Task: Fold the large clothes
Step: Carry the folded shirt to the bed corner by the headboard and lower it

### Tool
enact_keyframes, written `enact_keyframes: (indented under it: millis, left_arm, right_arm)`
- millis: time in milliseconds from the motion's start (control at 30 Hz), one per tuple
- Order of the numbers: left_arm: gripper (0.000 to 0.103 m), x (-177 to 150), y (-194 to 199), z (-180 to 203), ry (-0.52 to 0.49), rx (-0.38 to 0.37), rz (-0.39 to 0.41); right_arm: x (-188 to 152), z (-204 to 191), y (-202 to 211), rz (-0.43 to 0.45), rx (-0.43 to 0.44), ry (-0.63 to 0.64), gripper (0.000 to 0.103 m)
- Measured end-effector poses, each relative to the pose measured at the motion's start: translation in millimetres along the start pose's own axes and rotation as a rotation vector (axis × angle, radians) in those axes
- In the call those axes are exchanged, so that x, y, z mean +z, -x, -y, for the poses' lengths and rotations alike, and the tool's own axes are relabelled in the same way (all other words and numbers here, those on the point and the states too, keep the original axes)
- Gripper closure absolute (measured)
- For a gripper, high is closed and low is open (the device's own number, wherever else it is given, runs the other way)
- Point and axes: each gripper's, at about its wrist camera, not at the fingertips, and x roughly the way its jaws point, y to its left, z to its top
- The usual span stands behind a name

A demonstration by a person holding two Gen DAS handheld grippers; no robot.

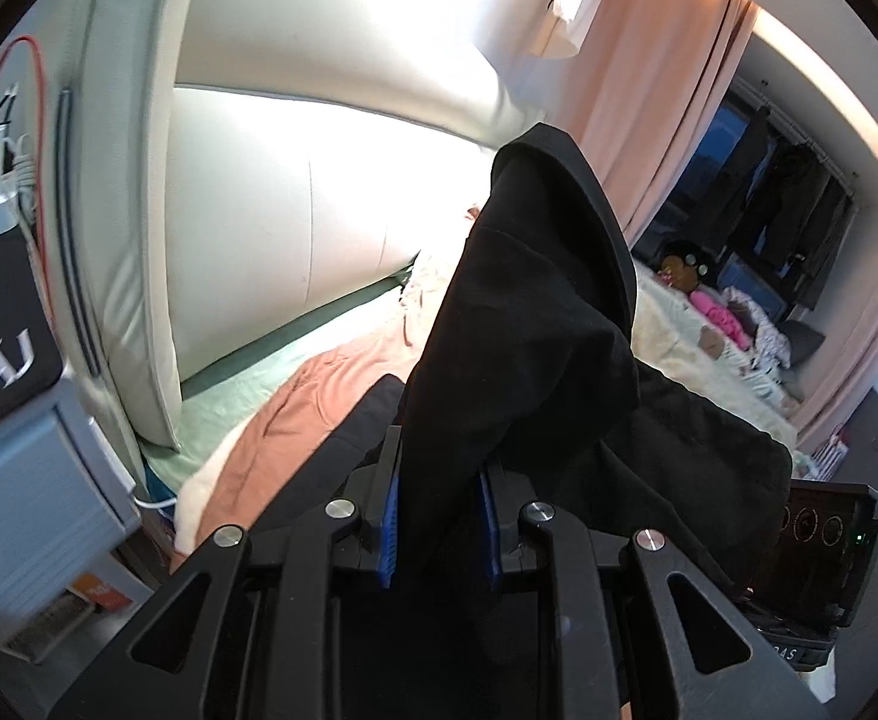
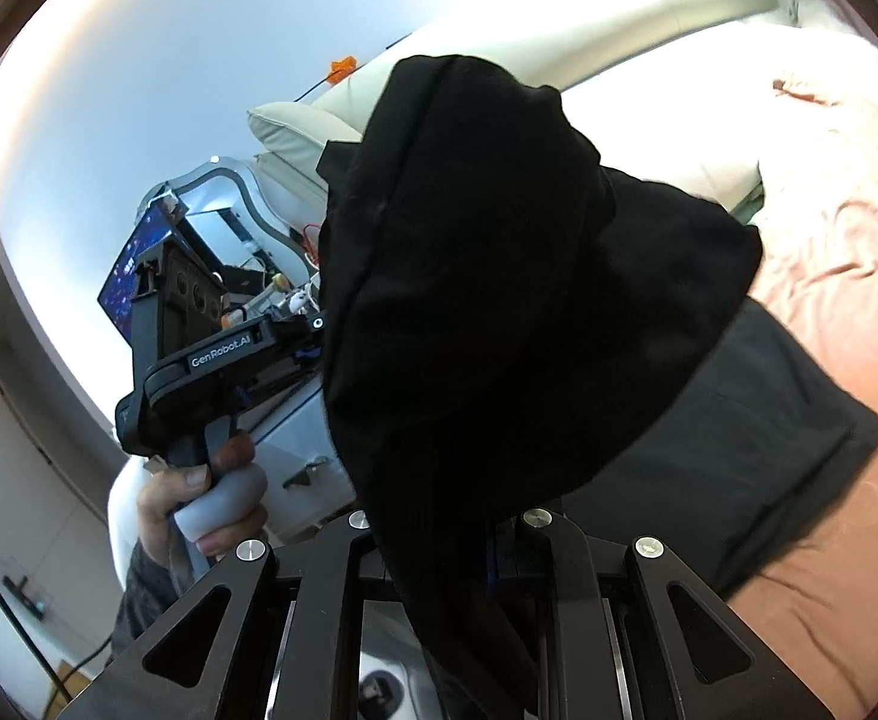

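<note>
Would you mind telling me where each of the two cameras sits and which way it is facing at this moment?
Left wrist view: sits on the left gripper, looking along its fingers over the bed toward the cream headboard and curtains; only the fingers, clamped on the black garment, show.
Right wrist view: sits on the right gripper, looking across the bed's pink cover; the person's left hand holding the other gripper shows.
Shared: the black garment, the bed and the headboard.

Bedroom. Cream padded headboard [image 1: 271, 192] along the bed's head edge, brightly lit. Peach cover [image 2: 829, 192] over the bed, mint sheet [image 1: 241, 384] beside the headboard. Peach curtains [image 1: 649, 120], dark window [image 1: 721, 144], grey nightstand [image 1: 25, 480], pale wall [image 2: 169, 60].
</note>
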Motion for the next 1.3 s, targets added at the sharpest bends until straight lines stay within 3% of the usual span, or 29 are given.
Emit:
enact_keyframes:
  millis: [300,500,667,733,833,867,1033,1067,1133,1200,1300]
  left_arm:
    - [0.081,18,-112,0,-0.027,0.048,-0.106]
    - [0.080,10,-175,-5,-0.014,0.146,-0.162]
    - [0.078,-5,-171,-24,0.041,0.182,-0.132]
    - [0.078,-13,-163,-28,0.069,0.170,-0.136]
    - [0.075,-32,-150,-34,0.081,0.182,-0.140]
    - [0.074,-39,-145,-35,0.085,0.185,-0.138]
    - [0.073,-78,-126,-47,0.137,0.222,-0.149]
    - [0.068,-88,-120,-51,0.164,0.228,-0.151]
    - [0.047,-102,-111,-57,0.220,0.234,-0.144]
    - [0.016,-116,-99,-63,0.269,0.251,-0.117]
    - [0.010,-135,-89,-63,0.306,0.277,-0.099]
  right_arm:
    - [-1,95,-27,0.016,0.014,-0.113,0.087]
    - [-7,169,-38,0.008,-0.008,-0.206,0.087]
    - [-22,214,-46,-0.006,-0.030,-0.257,0.087]
    - [-28,234,-55,-0.028,-0.089,-0.282,0.087]
    - [-45,267,-58,-0.084,-0.223,-0.365,0.077]
    - [-51,273,-55,-0.090,-0.232,-0.378,0.075]
    - [-57,255,-34,-0.076,-0.306,-0.301,0.066]
    - [-58,252,-29,-0.076,-0.318,-0.293,0.065]
    - [-59,252,-18,-0.079,-0.344,-0.276,0.060]
    - [-56,246,-11,-0.073,-0.349,-0.238,0.044]
    - [-46,229,-24,-0.085,-0.309,-0.213,0.027]
